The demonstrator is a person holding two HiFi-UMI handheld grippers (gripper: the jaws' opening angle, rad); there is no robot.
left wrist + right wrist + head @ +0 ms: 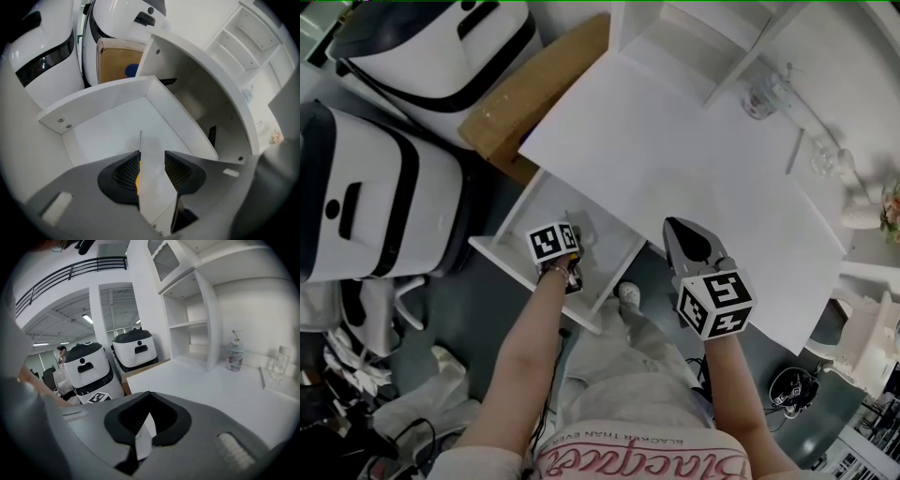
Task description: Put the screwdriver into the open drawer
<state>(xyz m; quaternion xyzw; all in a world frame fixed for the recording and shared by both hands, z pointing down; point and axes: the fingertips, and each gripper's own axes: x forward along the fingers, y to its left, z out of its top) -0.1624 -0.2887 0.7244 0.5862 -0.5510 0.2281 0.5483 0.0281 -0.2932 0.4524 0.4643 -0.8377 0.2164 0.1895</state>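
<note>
The left gripper hangs over the open drawer, its jaws parted with nothing pressed between them. Right below it, on the drawer's bare white floor, lies the screwdriver. The yellow handle shows along the inner edge of the left jaw and the thin metal shaft points away past the tips. Whether the handle touches that jaw I cannot tell.

The right gripper is held over the near edge of the white desk top, its jaws closed tip to tip on nothing. Under both arms is dark grey floor.

Beyond the drawer's far wall from the left claw stands a cardboard box with something blue inside. Past that are two tall white machines banded in black.

Ahead of the right claw the desk runs smooth and clean to a white shelf unit against the wall. A glass jar stands just beside its foot, and a clear bottle further to the right. Far off to its left the room opens up, with a dark railing on an upper level and strip lights on the ceiling.
</note>
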